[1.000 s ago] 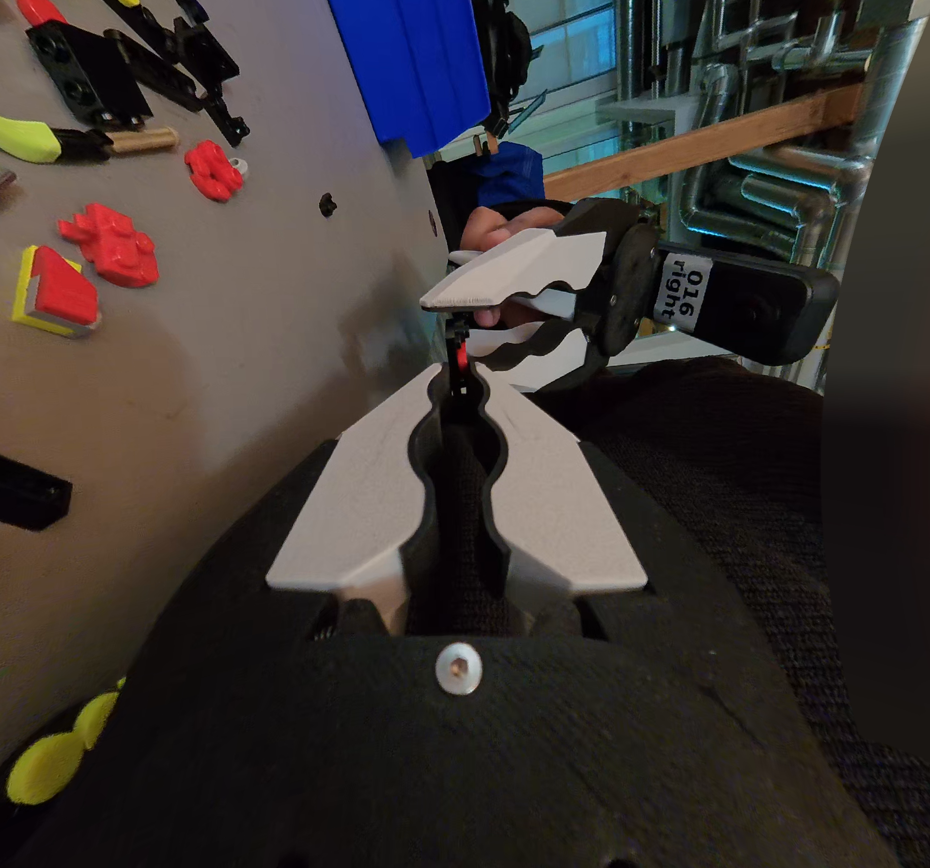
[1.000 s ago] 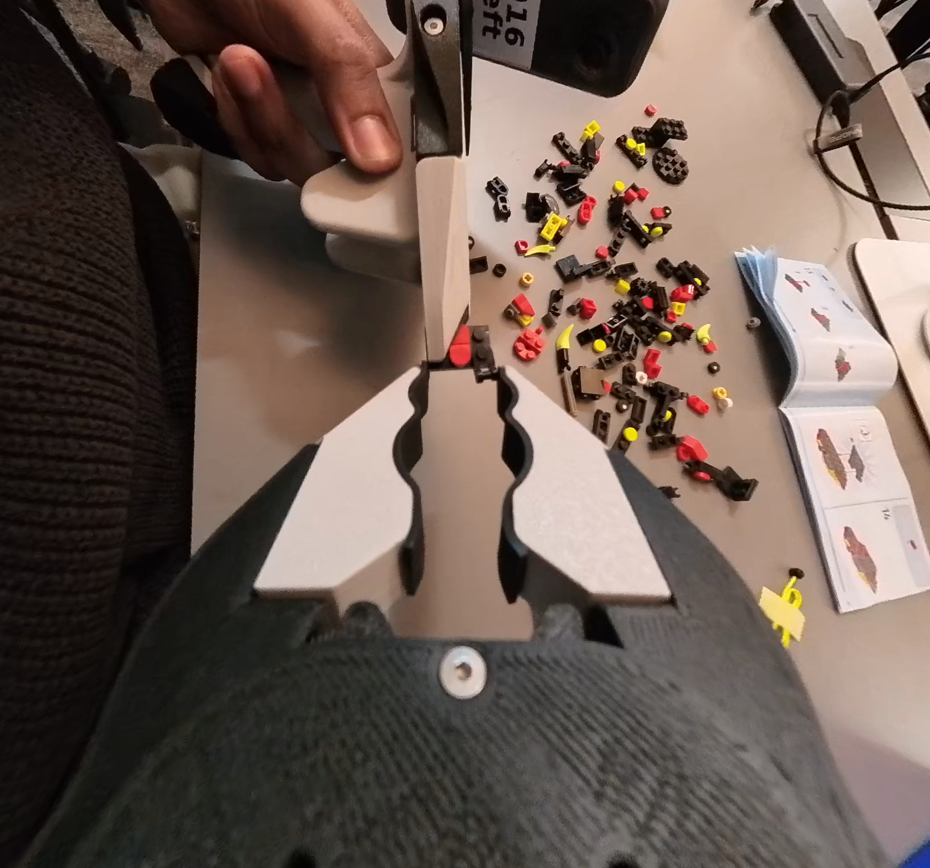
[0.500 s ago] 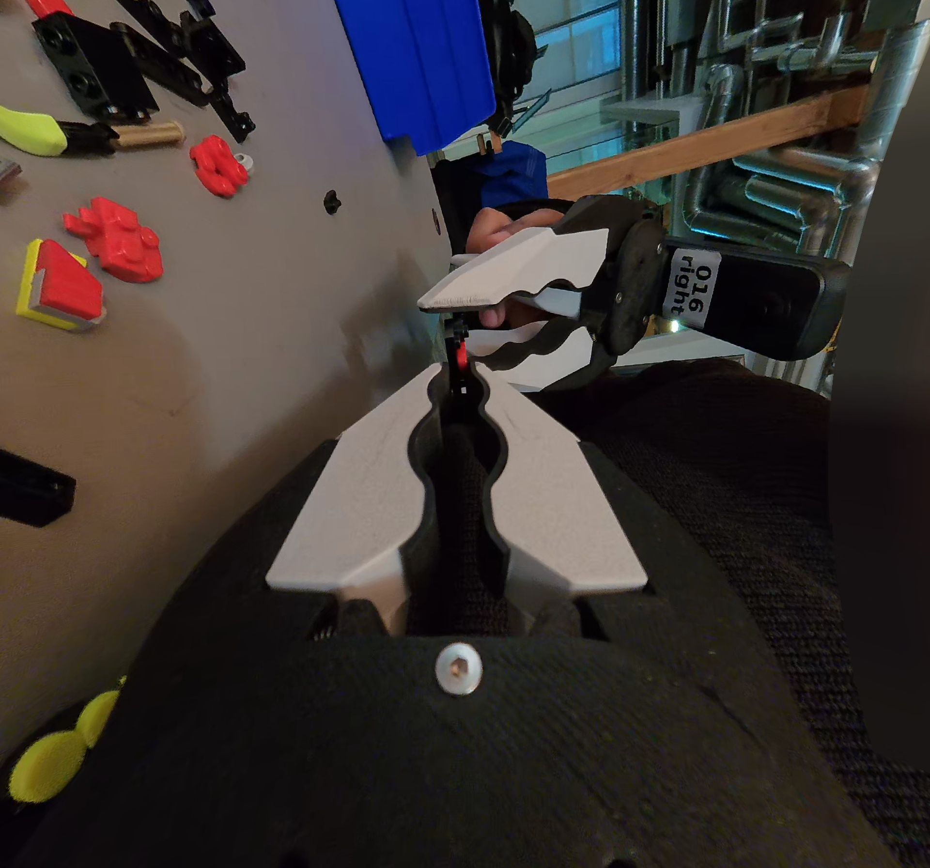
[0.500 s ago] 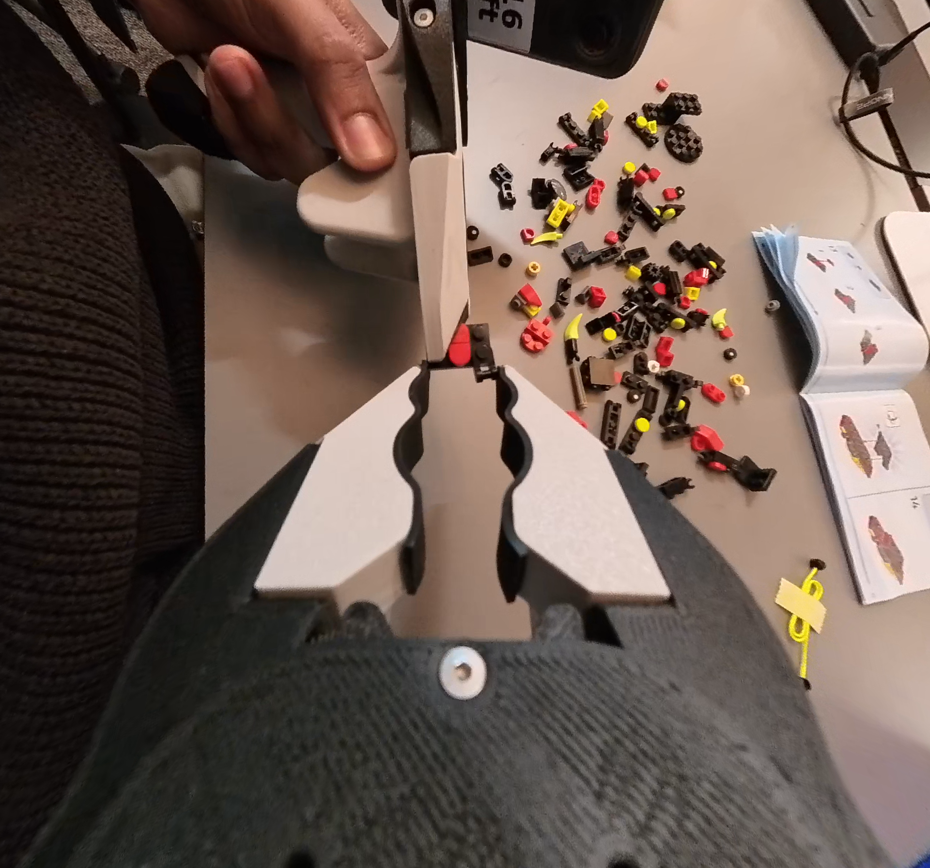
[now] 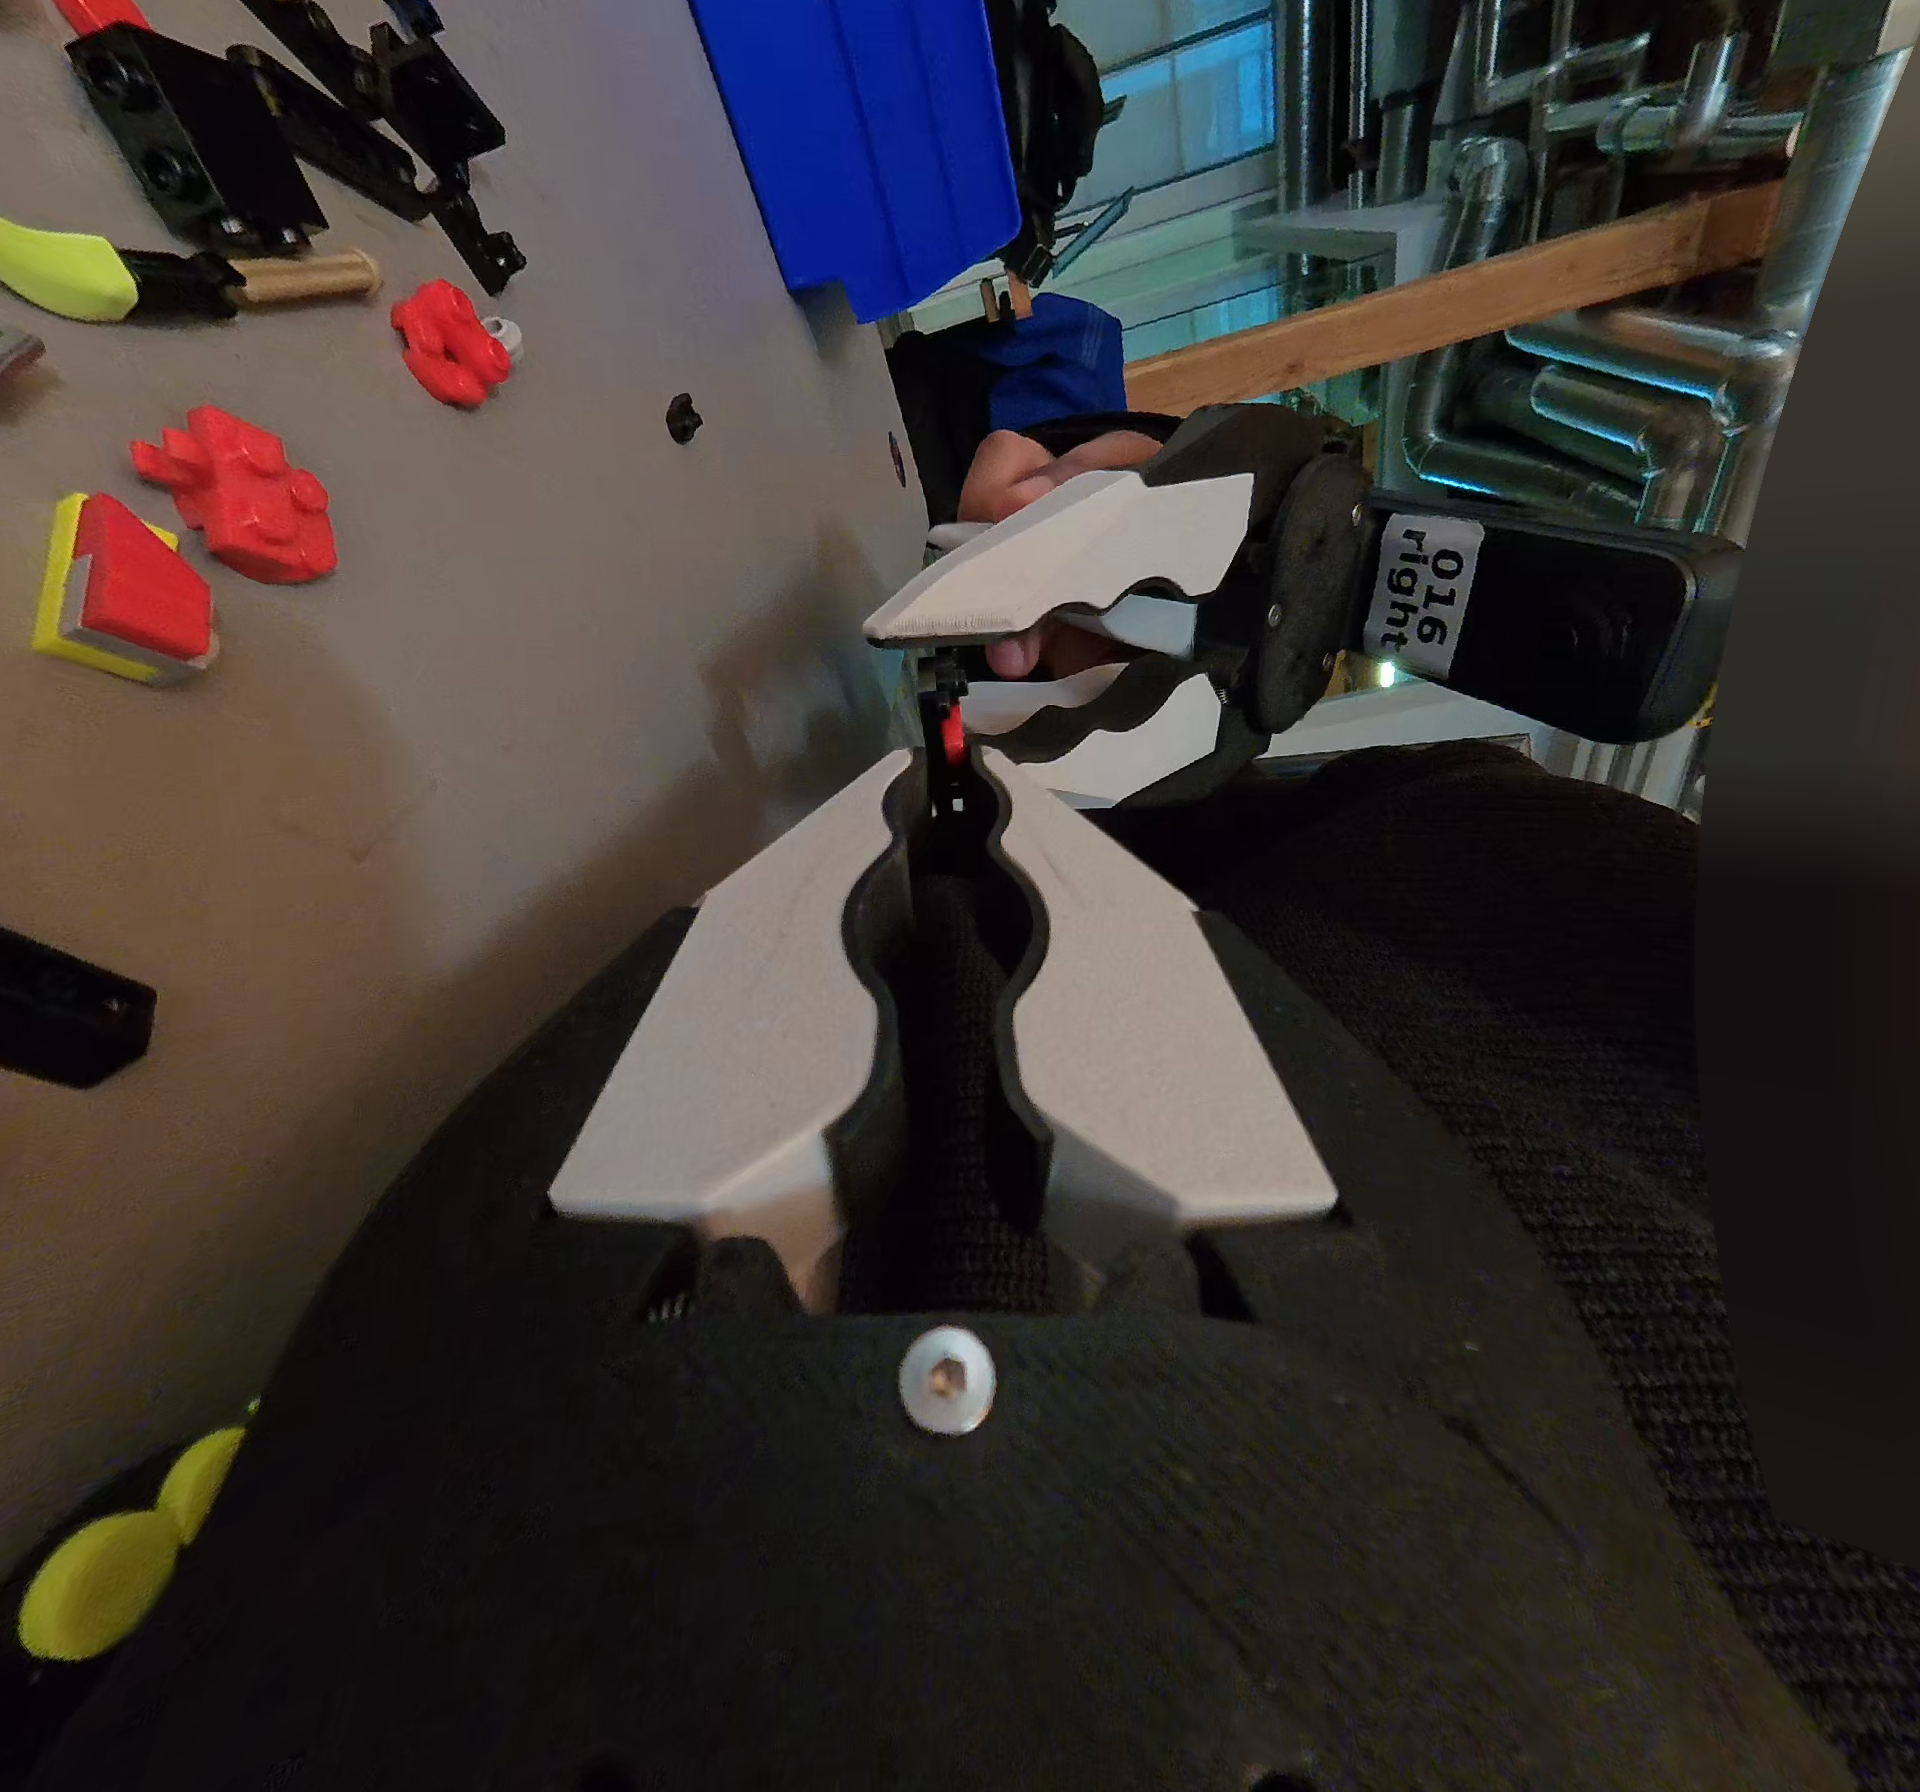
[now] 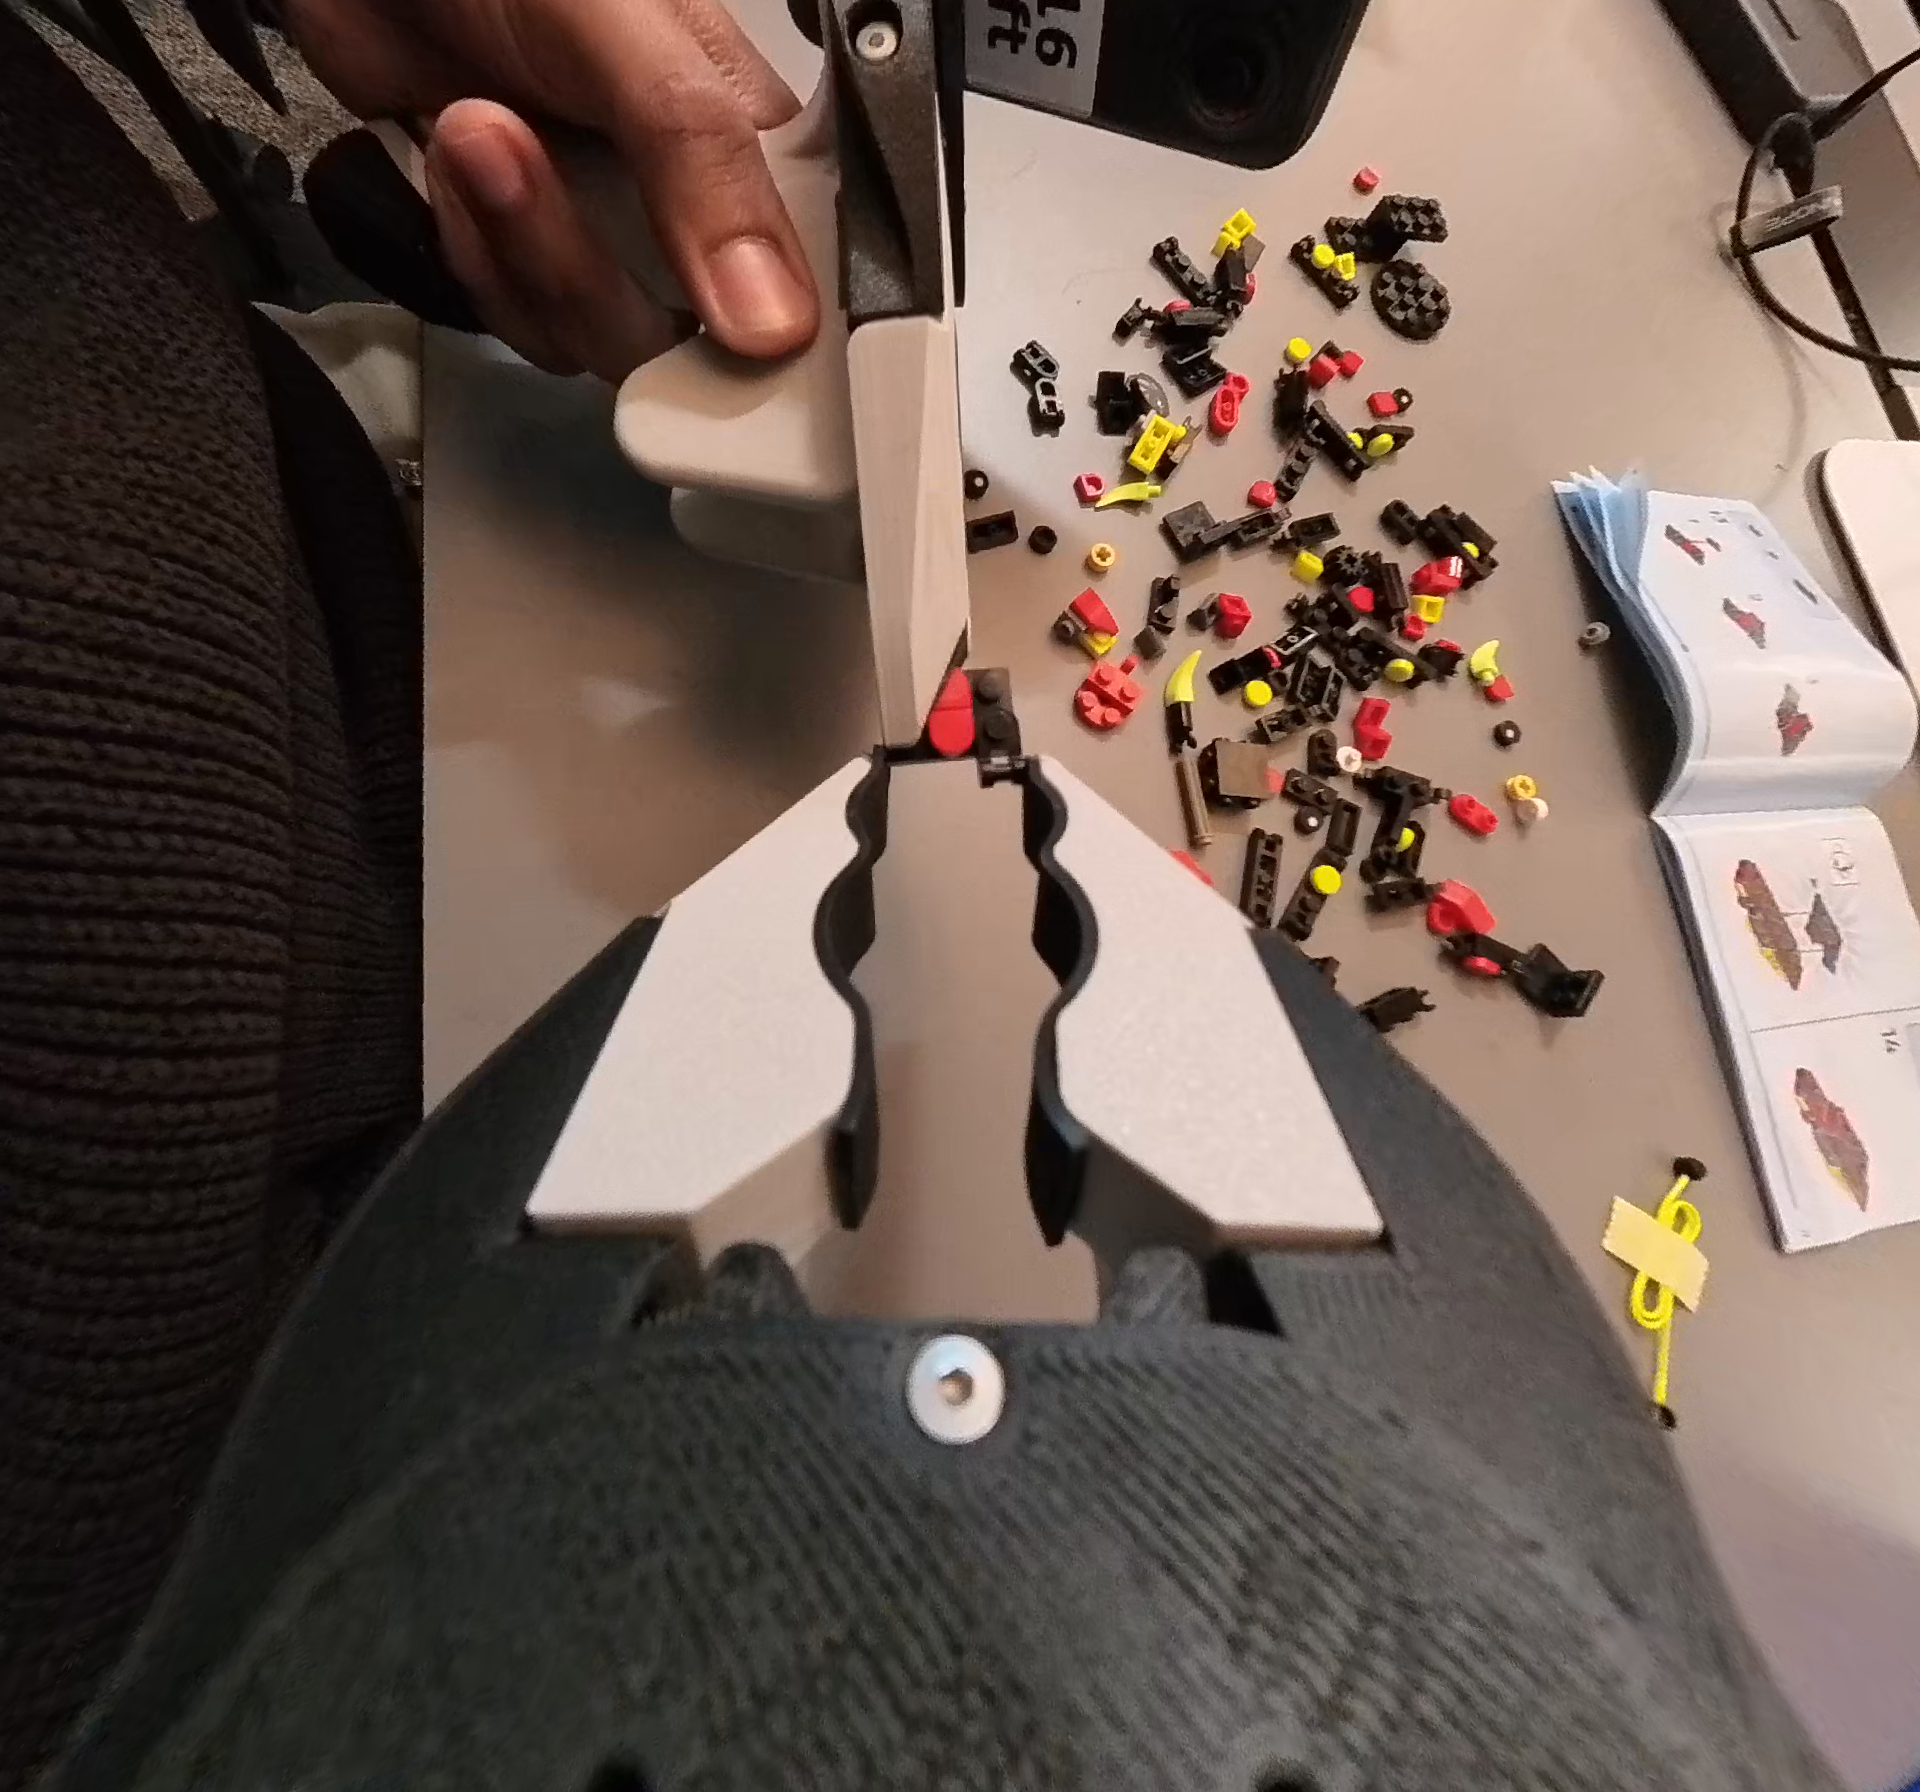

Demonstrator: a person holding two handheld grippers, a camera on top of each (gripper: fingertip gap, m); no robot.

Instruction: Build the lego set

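Grey desk [image 6: 644,703] fills most of the right wrist view, with a dark knitted sleeve [image 6: 156,807] along its nine o'clock edge. At three o'clock lies an open instruction booklet [image 6: 1787,859], and between it and the middle spreads a scatter of loose bricks [image 6: 1340,620] in black, red and yellow. From twelve o'clock a hand [image 6: 582,101] brings down the left claw [image 6: 920,703], whose pale fingers [image 6: 909,537] are closed edge-on upon a small black-and-red brick assembly [image 6: 982,714] held just above the desk. The right claw [image 6: 956,766] meets the same assembly from six o'clock, its two tips pressed against the black lower edge, so both claws grip the one piece. In the left wrist view the assembly [image 5: 948,734] shows as a thin black and red sliver pinched at the tips of the left claw [image 5: 948,771], with the right claw [image 5: 966,662] reaching in from two o'clock. A yellow cord with a paper tag [image 6: 1662,1254] lies at four o'clock.
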